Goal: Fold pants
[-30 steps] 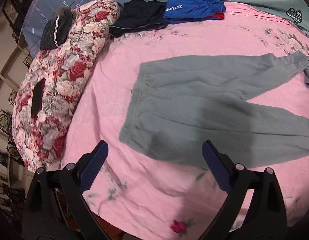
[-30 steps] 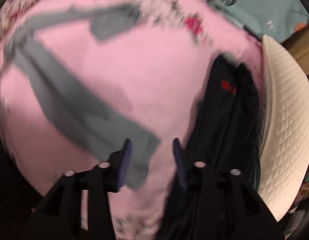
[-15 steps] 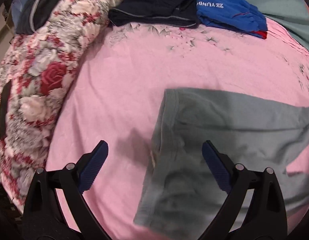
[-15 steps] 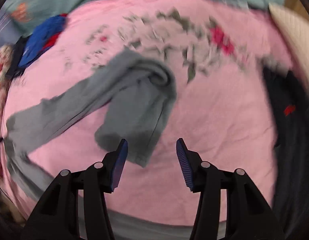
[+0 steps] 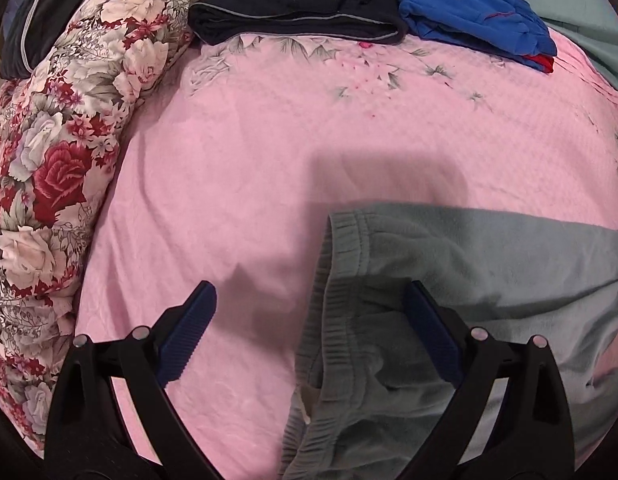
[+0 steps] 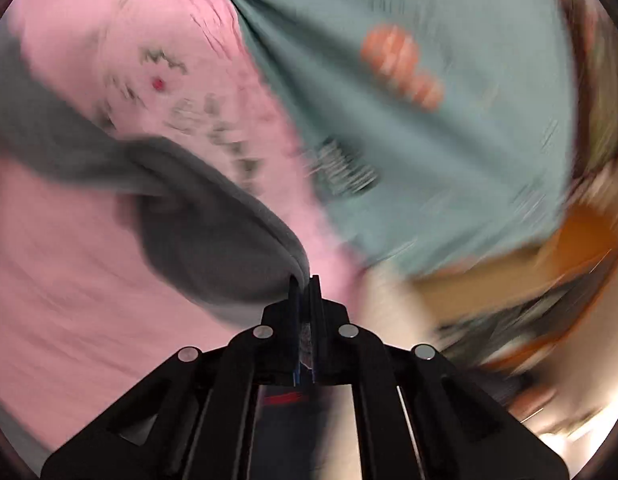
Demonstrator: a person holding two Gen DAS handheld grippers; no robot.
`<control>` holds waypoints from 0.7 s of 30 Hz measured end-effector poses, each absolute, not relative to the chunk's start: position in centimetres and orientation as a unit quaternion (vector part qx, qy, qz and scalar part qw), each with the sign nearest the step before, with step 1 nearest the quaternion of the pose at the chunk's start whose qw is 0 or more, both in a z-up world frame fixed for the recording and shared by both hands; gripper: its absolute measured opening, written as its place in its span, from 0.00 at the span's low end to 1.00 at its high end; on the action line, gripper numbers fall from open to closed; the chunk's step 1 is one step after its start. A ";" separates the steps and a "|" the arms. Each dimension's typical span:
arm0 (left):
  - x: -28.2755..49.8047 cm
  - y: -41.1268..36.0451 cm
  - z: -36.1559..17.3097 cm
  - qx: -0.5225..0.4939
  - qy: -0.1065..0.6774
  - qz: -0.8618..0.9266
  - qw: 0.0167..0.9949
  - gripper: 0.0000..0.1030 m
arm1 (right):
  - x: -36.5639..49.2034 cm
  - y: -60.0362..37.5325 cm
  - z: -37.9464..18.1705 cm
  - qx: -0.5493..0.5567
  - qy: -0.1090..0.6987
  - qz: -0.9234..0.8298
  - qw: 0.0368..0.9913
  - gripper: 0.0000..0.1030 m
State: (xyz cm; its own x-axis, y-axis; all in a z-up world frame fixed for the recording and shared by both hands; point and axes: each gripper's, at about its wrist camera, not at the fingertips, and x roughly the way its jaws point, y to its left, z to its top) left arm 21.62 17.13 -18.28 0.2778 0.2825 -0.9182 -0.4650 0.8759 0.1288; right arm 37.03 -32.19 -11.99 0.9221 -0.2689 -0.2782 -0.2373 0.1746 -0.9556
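A: Pink bedspread (image 5: 269,160) on a bed, flowered quilt (image 5: 61,128) bunched along the left edge, dark folded garment (image 5: 293,12) and blue folded garment (image 5: 473,20) stacked at the far side. Teal sheet (image 6: 449,140) beyond, blurred in the right wrist view.

B: And the grey pants (image 5: 489,280)?

A: Spread flat on the bedspread, waistband (image 5: 337,320) toward the left, legs running off to the right. Left claw (image 5: 309,336) wide open, tilted steeply down over the waistband, one pad above bare bedspread, the other above grey cloth. No contact visible yet.

B: Right claw (image 6: 305,284)?

A: Clamped shut on a fold of grey cloth, likely near a leg end, cloth lifted and draping away to the left. Much blur there, so the exact spot hard to tell.

B: Handling?

A: Soft, thick fleece by the look; light, limp, no stiffness, likely to sag and drag rather than slide cleanly. Not fragile. Ribbed elastic waistband the firmest part, so probably the best hold for the left claw: pinch at the waistband's far corner, both layers together. Risk of catching only the top layer, or some bedspread with it.
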 end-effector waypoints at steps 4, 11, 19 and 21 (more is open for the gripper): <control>21.7 16.9 -18.4 -0.082 0.552 0.239 0.795 0.93 | 34.7 -37.9 -16.9 -0.783 0.104 -0.004 0.613 0.04; 22.0 16.6 -18.1 -0.076 0.551 0.247 0.793 0.93 | 33.7 -43.4 -19.3 -0.752 0.303 0.041 0.584 0.35; 22.5 16.5 -17.6 -0.071 0.543 0.239 0.802 0.93 | 41.9 -34.5 -9.5 -0.213 0.512 0.231 0.799 0.54; 22.8 16.8 -17.5 -0.063 0.542 0.220 0.809 0.93 | 42.4 -29.8 -10.1 -0.217 0.501 0.286 0.787 0.54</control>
